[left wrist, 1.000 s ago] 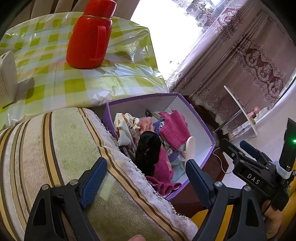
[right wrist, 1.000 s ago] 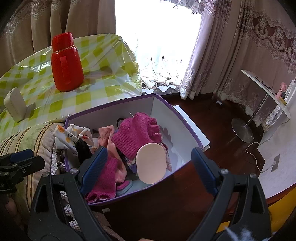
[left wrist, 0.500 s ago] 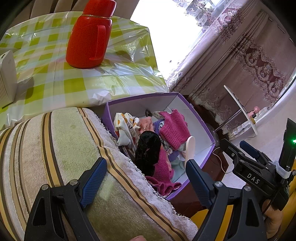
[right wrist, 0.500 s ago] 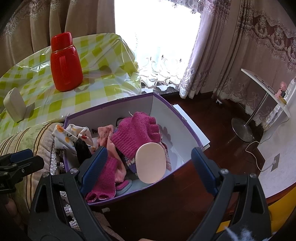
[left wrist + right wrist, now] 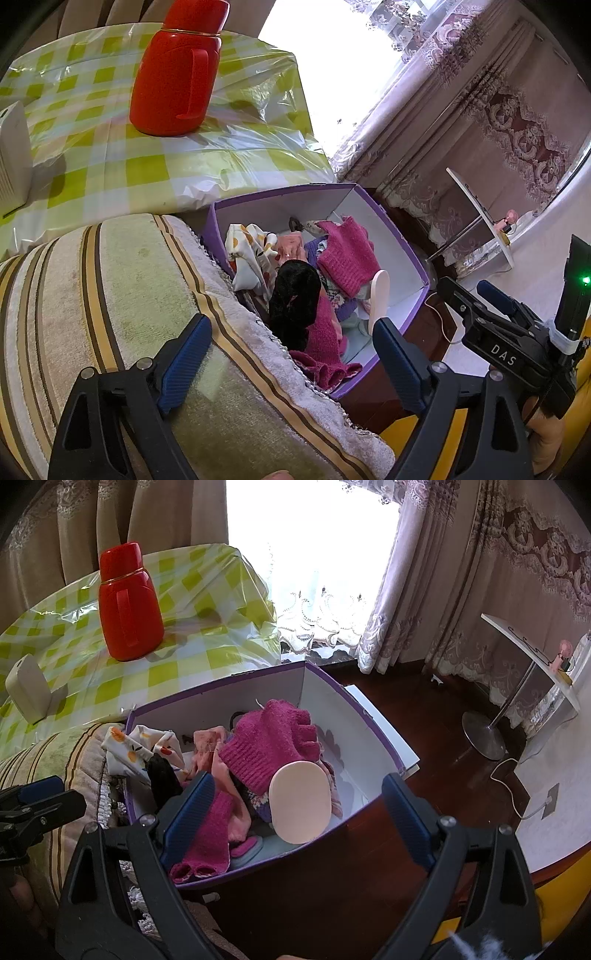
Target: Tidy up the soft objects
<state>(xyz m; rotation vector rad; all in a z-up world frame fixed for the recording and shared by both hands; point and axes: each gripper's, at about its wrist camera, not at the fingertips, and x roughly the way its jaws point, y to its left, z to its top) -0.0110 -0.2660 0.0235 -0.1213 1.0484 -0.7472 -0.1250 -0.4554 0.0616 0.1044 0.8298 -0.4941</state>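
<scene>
purple cardboard walls with white inner faces make up the box (image 5: 332, 716) that sits at the centre of the right wrist view and just right of centre in the left wrist view (image 5: 391, 229). the soft things are heaped inside it: a magenta knit glove (image 5: 273, 738) lies on top of the pile, a second magenta knit piece (image 5: 210, 842) hangs toward the lower left corner of the box, a pale pink cloth (image 5: 210, 746) lies left of the glove, a white cloth with orange print (image 5: 133, 746) drapes over the left wall, and a black fuzzy piece (image 5: 295, 295) lies between the printed cloth and the magenta knit. a cream oval pad (image 5: 299, 801) stands on edge against the pile, near the lower wall.

the right tongs (image 5: 295, 819) hang above the lower rim of the box, fingers wide apart and holding nothing. the left tongs (image 5: 291, 358) are also spread wide and bare, over a green and brown striped towel-covered cushion (image 5: 110, 295) that presses against the left wall of the box.

in the upper left of both views, a red jug (image 5: 129, 605) stands on a surface under a green checked plastic cloth (image 5: 192, 642), with a white device (image 5: 26, 690) near its left edge. patterned curtains (image 5: 498, 572) fill the upper right, above a dark wood floor (image 5: 424, 746).
</scene>
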